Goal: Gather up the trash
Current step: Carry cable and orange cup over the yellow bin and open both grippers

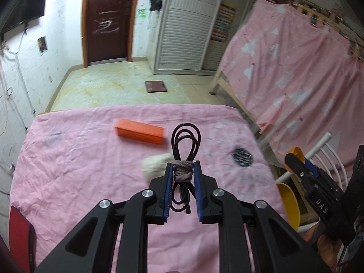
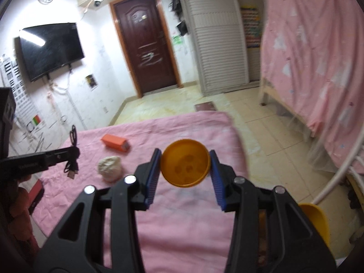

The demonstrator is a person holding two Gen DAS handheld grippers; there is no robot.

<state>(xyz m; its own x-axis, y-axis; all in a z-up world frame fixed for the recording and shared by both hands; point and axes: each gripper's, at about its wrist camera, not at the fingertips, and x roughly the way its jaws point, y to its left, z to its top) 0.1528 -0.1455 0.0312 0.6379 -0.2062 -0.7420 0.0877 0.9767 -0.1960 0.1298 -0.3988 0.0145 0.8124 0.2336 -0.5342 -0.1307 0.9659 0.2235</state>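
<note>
Holding a coiled black cable bundle [image 1: 184, 150] clenched by its grey tie, the left tongs [image 1: 183, 167] keep it lifted off the pink-sheeted surface [image 1: 79, 170]. Orange rectangular box [image 1: 140, 131] and crumpled white paper wad [image 2: 110, 165] remain there uncollected. Right tongs [image 2: 184, 162] grip a round orange plastic lid [image 2: 184, 162] edgewise, apparently for disposal.

Black tongs [image 1: 183, 166], blue ribbed pads [image 2: 152, 177] (silver screws)
</note>
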